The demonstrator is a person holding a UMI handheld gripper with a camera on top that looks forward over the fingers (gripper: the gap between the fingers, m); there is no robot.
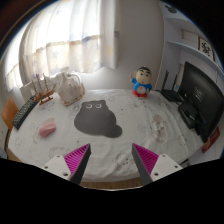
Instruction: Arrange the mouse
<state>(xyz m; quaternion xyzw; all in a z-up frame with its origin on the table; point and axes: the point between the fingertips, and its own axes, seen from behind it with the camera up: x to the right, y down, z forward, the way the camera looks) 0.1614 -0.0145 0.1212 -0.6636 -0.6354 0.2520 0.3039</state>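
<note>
A small pink object (pixel 47 129), which looks like the mouse, lies on the white tablecloth (pixel 120 148), left of a dark grey cat-shaped mouse pad (pixel 98 118). My gripper (pixel 112 165) is open and empty, and its pink pads (pixel 76 158) are spread wide above the table's near edge. The pad lies beyond the fingers, and the pink object is beyond and to the left of the left finger. Nothing stands between the fingers.
A white plush toy (pixel 68 88) sits at the back left, and a cartoon boy figure (pixel 142 82) at the back right. A black monitor (pixel 200 96) stands on the right. A small pale object (pixel 160 125) lies right of the pad. A curtained window is behind.
</note>
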